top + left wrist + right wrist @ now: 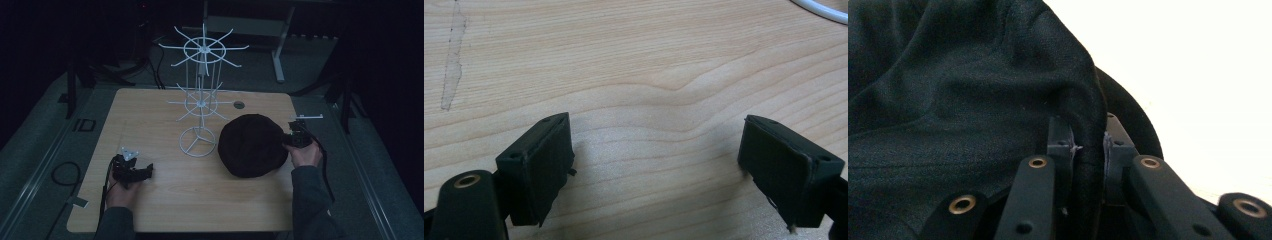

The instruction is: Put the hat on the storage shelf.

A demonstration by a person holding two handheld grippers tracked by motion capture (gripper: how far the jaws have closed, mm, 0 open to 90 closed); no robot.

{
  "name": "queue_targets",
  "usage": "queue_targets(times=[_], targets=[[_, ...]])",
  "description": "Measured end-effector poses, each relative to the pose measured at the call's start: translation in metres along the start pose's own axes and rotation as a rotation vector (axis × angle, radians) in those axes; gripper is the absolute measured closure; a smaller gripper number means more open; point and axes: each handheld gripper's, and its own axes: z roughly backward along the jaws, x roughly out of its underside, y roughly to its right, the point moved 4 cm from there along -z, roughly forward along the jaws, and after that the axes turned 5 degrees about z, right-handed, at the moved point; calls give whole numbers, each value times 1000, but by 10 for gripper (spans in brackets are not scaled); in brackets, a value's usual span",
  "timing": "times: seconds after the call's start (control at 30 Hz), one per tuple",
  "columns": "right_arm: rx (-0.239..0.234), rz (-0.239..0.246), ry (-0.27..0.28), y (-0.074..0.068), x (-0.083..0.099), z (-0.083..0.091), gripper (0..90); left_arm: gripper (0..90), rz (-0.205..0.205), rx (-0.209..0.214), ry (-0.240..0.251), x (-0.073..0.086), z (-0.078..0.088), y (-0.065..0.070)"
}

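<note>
High view: right gripper is pinching the black hat by its right edge.
Rack: white stand is standing just left of hat.
Left gripper: gaping empty, farther away.

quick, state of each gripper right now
left gripper: open, nothing between its jaws, low over the wooden table.
right gripper: shut on the edge of the black hat.

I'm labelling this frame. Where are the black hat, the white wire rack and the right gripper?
black hat [250, 145], high view, middle of its crown.
white wire rack [198, 141], high view, its ring base.
right gripper [1088, 150], right gripper view, between its fingertips, clamped on the hat's edge.
</note>
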Motion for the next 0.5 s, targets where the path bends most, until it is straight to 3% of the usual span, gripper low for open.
queue_targets(times=[0.5], targets=[[-12, -43, 33, 10, -7, 7, 795, 149, 0, 0, 0, 0, 0, 0]])
